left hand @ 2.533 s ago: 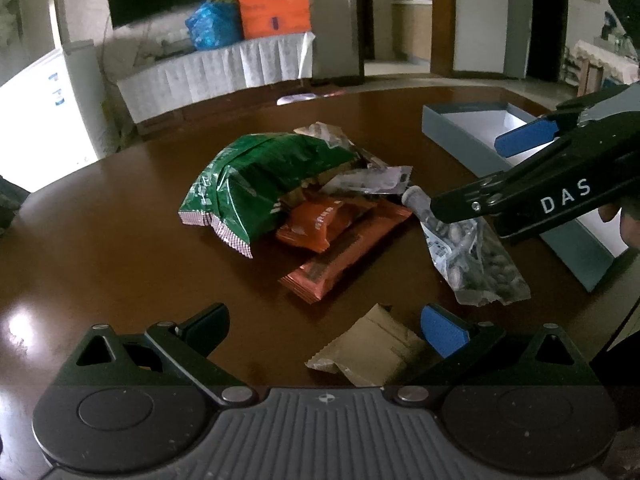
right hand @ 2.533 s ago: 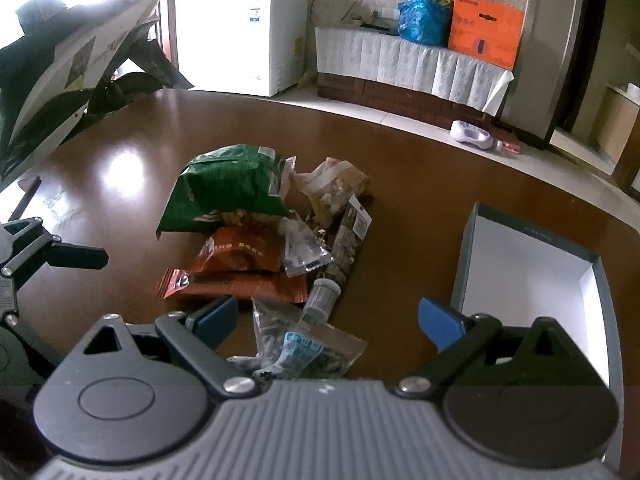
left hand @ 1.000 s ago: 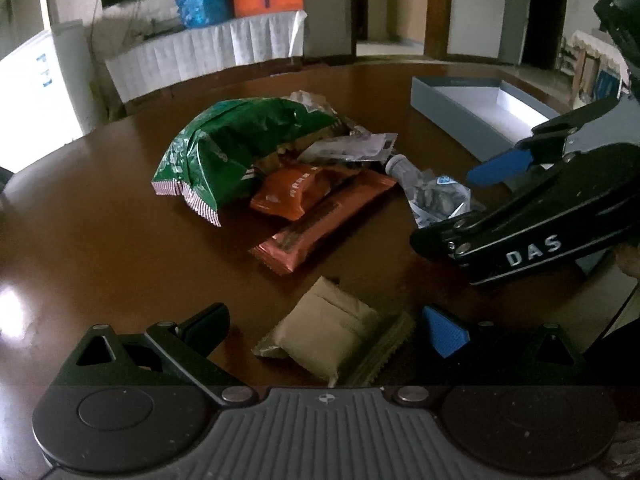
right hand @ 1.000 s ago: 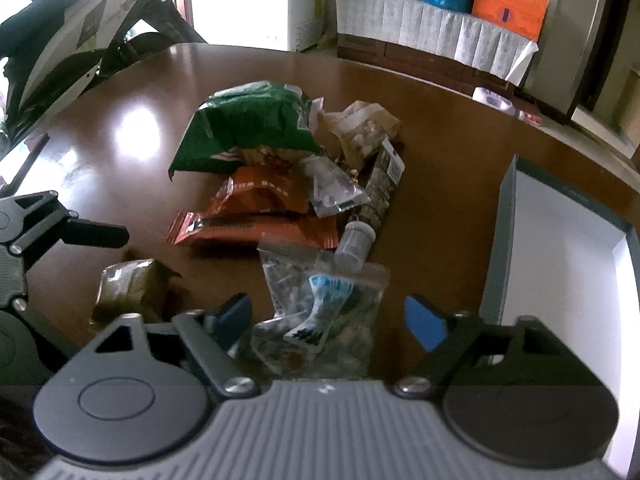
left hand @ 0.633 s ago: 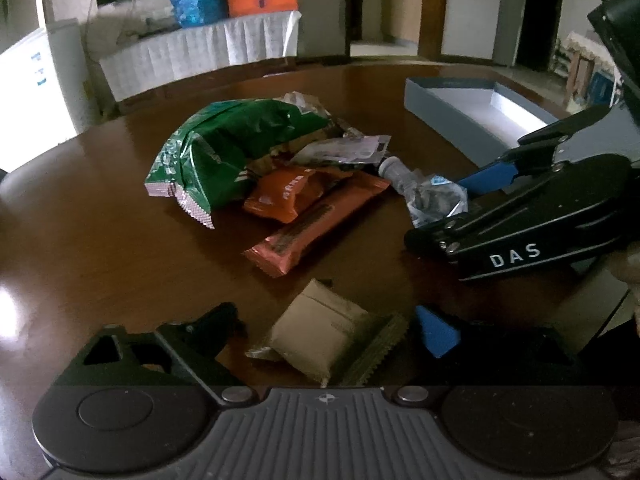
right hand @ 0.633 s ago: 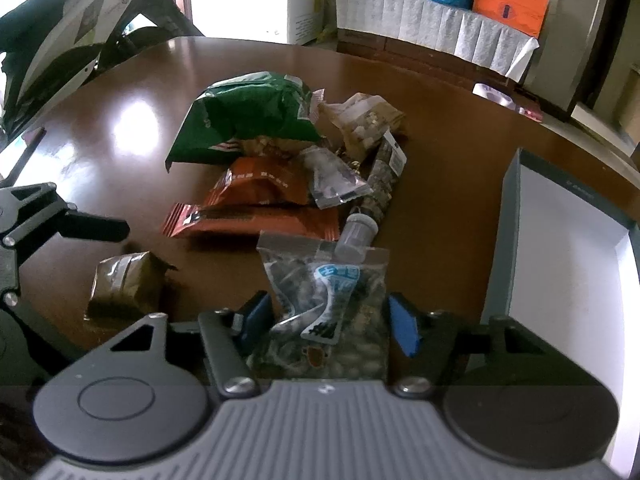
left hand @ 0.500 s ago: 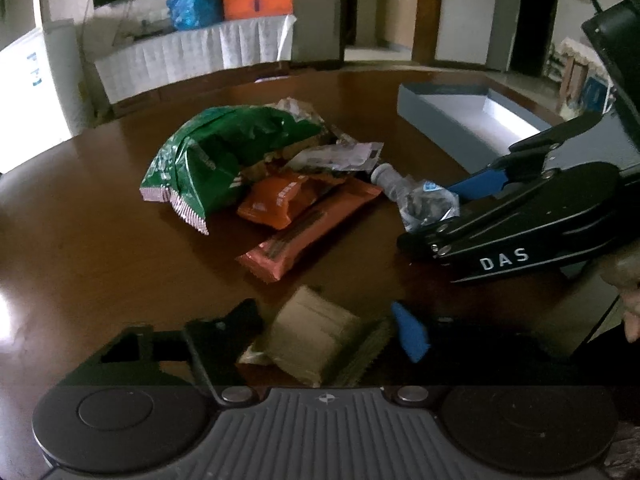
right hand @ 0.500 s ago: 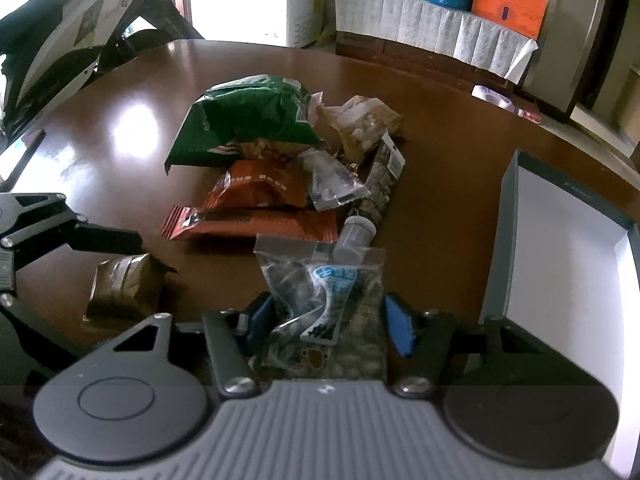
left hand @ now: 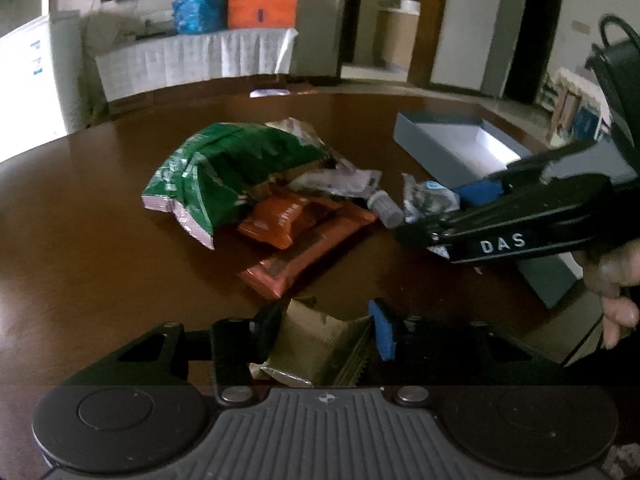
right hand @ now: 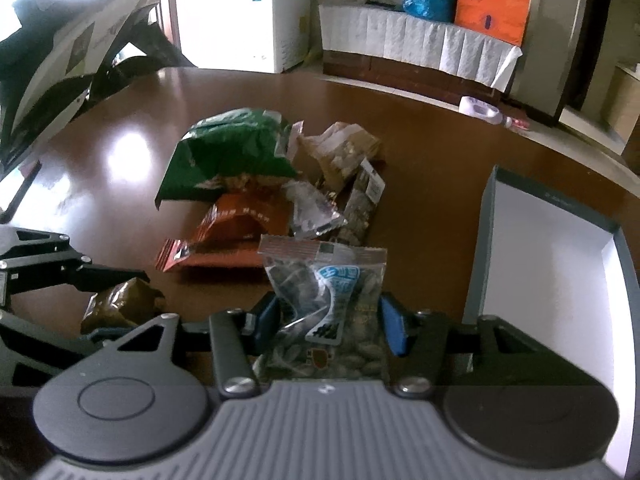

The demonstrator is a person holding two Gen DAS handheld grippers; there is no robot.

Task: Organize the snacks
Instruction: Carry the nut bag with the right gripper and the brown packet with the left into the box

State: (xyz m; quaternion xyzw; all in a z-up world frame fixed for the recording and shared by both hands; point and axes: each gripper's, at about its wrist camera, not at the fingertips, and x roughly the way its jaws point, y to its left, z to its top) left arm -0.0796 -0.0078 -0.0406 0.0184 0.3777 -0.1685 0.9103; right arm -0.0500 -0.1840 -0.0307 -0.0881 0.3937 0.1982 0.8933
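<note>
On the brown table a small tan packet (left hand: 320, 346) sits crumpled between the pads of my left gripper (left hand: 325, 330), whose jaws are closing and press on it. My right gripper (right hand: 330, 324) is closing too, its blue pads squeezing a clear bag of seeds (right hand: 328, 300). Beyond both lies the snack pile: a green bag (left hand: 232, 172), an orange pack (left hand: 280, 220), a long red bar (left hand: 308, 252), a clear wrapper (right hand: 312, 212) and a small bottle (left hand: 386, 206). An open grey box (right hand: 486, 248) with a white inside stands to the right.
In the left wrist view the right gripper's black body crosses in front of the grey box (left hand: 440, 148), with a person's hand (left hand: 612, 280) behind it. Past the table stand a white freezer (right hand: 240, 12) and a cloth-covered bench (right hand: 420, 44). Bare tabletop lies left of the pile.
Both pairs of jaws have narrowed from wide open. The left pads now pinch the tan packet, and the right pads now pinch the clear bag. Neither hand has shifted much.
</note>
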